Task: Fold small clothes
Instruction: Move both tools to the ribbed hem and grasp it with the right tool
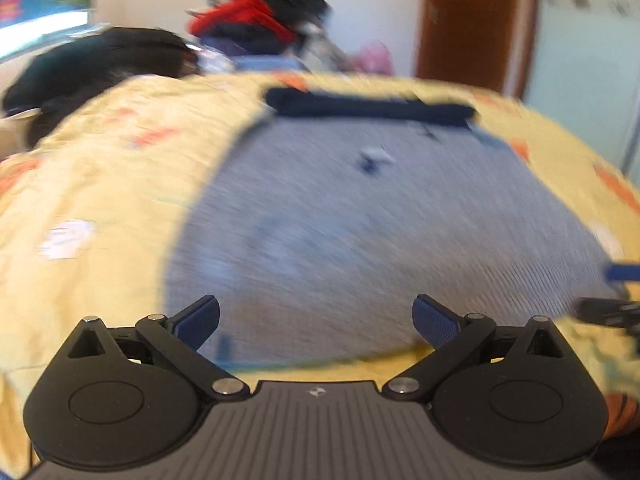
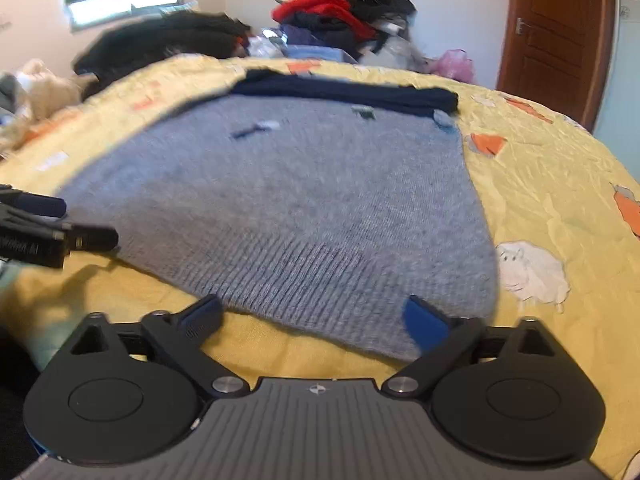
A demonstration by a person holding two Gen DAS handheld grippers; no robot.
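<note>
A grey-blue knit sweater (image 1: 360, 208) lies spread flat on a yellow bedspread (image 1: 100, 184), with a navy band (image 1: 372, 108) along its far end. My left gripper (image 1: 316, 322) hangs open over the sweater's near hem, nothing between its blue pads. In the right wrist view the same sweater (image 2: 300, 200) fills the middle, its ribbed hem nearest me. My right gripper (image 2: 314, 320) stands open over that hem, its jaws wide apart and gripping nothing. Each gripper shows at the edge of the other's view: the right gripper (image 1: 604, 290), the left gripper (image 2: 88, 220).
A heap of red and dark clothes (image 2: 344, 12) and a black garment (image 2: 160, 44) lie beyond the bed. A brown door (image 2: 556, 36) stands at the back right, a pink bag (image 2: 456, 64) beside it. The yellow bedspread (image 2: 552, 168) carries sheep and orange prints.
</note>
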